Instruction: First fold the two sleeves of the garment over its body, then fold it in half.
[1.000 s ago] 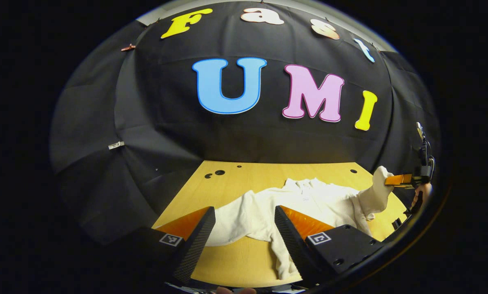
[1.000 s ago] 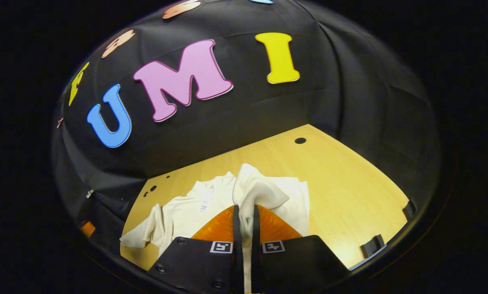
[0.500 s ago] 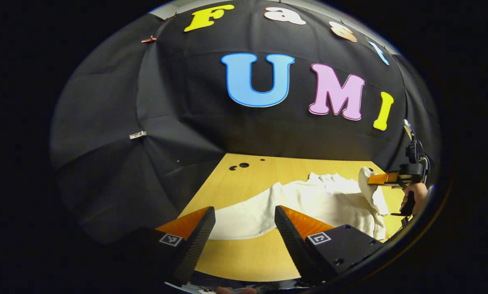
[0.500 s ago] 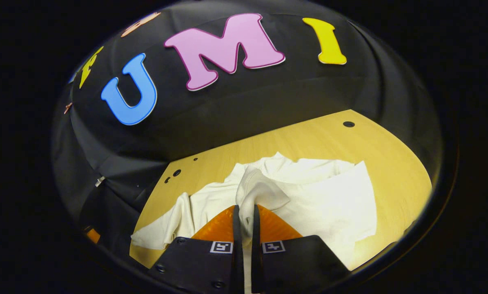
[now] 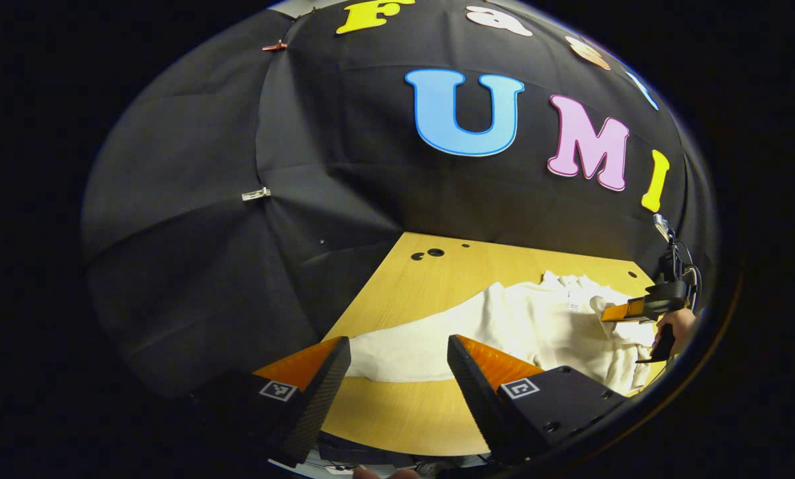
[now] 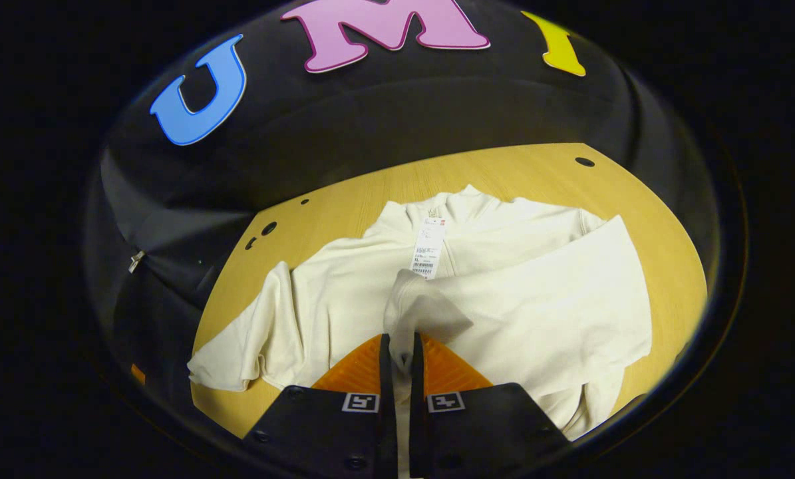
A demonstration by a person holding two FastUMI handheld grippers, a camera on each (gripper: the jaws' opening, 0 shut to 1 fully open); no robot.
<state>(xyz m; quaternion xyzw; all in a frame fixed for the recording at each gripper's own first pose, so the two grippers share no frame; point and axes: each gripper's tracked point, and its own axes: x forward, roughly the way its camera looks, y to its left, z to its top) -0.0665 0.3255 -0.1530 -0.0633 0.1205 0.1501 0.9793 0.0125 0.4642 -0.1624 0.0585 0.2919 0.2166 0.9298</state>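
Pinching cuff of right sleeve (image 6: pixel 430 309), right gripper (image 6: pixel 397 359) has both fingers pressed on cloth, cuff lifted over garment (image 6: pixel 490 266) body. Garment cream, spread on wooden table (image 6: pixel 344 199), collar toward 12 o'clock, paper tag (image 6: pixel 428 249) hanging below collar. Other sleeve (image 6: pixel 237 346) lies flat toward 8 o'clock. In left gripper view, left gripper (image 5: pixel 397 372) hangs above table's near edge, jaws spread wide, nothing between; garment at 3 o'clock, right gripper and holding hand (image 5: pixel 678 322) at far 3 o'clock.
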